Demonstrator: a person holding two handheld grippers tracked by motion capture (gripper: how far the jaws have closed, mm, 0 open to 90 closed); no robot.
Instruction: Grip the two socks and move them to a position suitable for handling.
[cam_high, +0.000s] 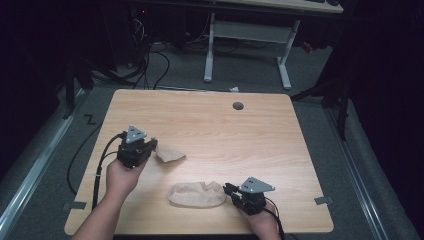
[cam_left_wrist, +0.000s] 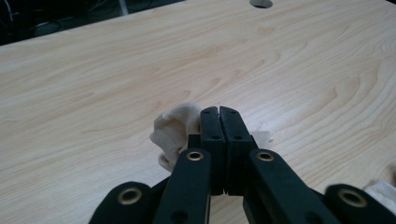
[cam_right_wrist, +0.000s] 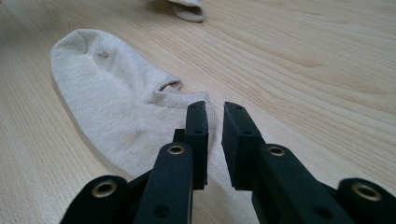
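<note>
High view: 2 beige socks lie on a light wooden table (cam_high: 210, 120), and each hand works 1 of them. The left gripper (cam_high: 151, 146) has its jaws fully closed on the edge of the small sock (cam_high: 170, 155), which sits bunched toward the left of the table; in the left gripper view the cloth bulges out on both sides of the pressed-together jaws, so the grip is on a fold of fabric rather than on a flat layer. Pinching a fold this way probably allows the sock to be lifted or dragged without slipping. The right gripper (cam_high: 229, 190) rests at the right end of the flat sock (cam_high: 196, 195), near the front edge of the table. In the right gripper view its jaws stand slightly apart with a narrow gap, lying over the cuff end of this sock; whether the pads pinch the cloth cannot be told. This low, steady position probably serves to pin or secure the sock while the other hand brings its mate across. The 2 socks are apart, not touching, so pairing is not yet done.
</note>
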